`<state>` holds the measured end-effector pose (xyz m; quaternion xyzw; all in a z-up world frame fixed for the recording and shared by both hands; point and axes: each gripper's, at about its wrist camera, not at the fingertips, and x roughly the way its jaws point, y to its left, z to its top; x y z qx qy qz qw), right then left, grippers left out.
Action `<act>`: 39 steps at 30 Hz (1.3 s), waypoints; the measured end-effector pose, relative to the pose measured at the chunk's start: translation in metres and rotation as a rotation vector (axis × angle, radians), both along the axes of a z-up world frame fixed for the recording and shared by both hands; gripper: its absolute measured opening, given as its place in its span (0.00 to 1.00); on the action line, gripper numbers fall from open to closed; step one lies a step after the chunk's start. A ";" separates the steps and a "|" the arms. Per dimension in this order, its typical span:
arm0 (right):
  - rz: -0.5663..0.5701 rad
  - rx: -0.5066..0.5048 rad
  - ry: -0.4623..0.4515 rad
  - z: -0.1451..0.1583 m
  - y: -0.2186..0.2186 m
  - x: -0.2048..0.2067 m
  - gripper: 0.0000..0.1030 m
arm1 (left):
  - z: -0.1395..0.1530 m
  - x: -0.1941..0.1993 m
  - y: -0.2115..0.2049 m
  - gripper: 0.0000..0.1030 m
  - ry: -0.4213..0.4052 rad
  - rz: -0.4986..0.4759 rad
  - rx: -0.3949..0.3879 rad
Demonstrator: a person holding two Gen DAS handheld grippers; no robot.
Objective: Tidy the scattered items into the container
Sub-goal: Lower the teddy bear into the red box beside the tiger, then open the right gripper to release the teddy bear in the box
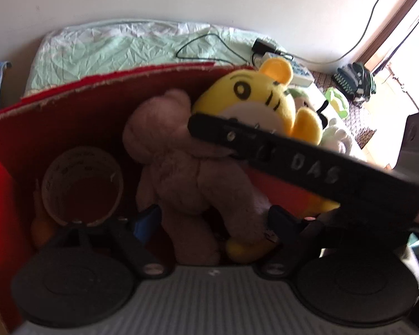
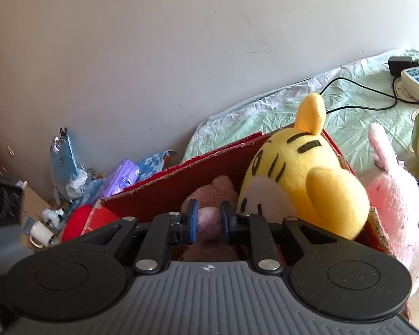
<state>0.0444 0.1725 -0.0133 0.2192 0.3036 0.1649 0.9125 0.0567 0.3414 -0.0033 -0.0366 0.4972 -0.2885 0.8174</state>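
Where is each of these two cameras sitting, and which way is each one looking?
Left wrist: rides the left gripper, looking down into the red box; its open fingers straddle the brown teddy; the right gripper's black finger crosses the view.
Right wrist: rides the right gripper, looking over the box rim towards the wall; its narrow fingers flank the teddy.
Shared: box, teddy, yellow tiger plush, green bedsheet.

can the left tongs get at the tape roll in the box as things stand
Probably yes. The left tongs stand open astride the brown teddy, and the tape roll lies uncovered just beside it in the red box.
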 end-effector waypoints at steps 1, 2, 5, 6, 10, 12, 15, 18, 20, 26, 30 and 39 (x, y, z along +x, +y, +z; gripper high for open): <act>0.001 -0.005 -0.001 0.002 0.000 -0.001 0.18 | 0.001 -0.002 0.000 0.81 -0.002 -0.005 0.005; 0.002 -0.006 0.001 0.003 -0.001 -0.001 0.18 | 0.002 -0.004 0.001 0.80 -0.006 -0.012 0.005; 0.002 0.068 0.028 0.004 -0.010 -0.001 0.18 | 0.006 -0.011 0.004 0.78 -0.025 -0.029 0.010; -0.001 0.085 0.029 0.005 -0.012 -0.001 0.17 | 0.005 -0.011 0.003 0.78 -0.024 -0.027 0.026; 0.018 0.111 0.024 0.008 -0.011 -0.004 0.02 | -0.007 0.001 0.003 0.69 0.033 0.013 0.072; 0.031 0.117 0.010 0.011 -0.012 -0.008 0.00 | -0.011 0.006 0.005 0.66 0.053 0.034 0.072; 0.035 0.031 0.031 0.008 -0.006 -0.005 0.01 | -0.010 0.009 0.003 0.67 0.036 0.049 0.093; 0.017 0.075 0.079 0.000 -0.014 -0.004 0.01 | -0.012 0.009 0.001 0.68 0.051 0.066 0.115; 0.016 0.070 0.075 0.001 -0.015 -0.006 0.02 | -0.010 0.005 0.002 0.65 0.031 0.059 0.111; 0.030 0.041 0.049 0.010 -0.014 -0.011 0.08 | -0.002 -0.002 0.008 0.68 -0.017 0.055 0.090; 0.033 0.033 0.045 0.013 -0.015 -0.014 0.10 | 0.003 -0.004 0.009 0.68 -0.023 0.077 0.080; 0.031 -0.064 0.022 0.031 -0.013 -0.026 0.19 | 0.024 -0.011 0.008 0.75 -0.097 0.185 0.112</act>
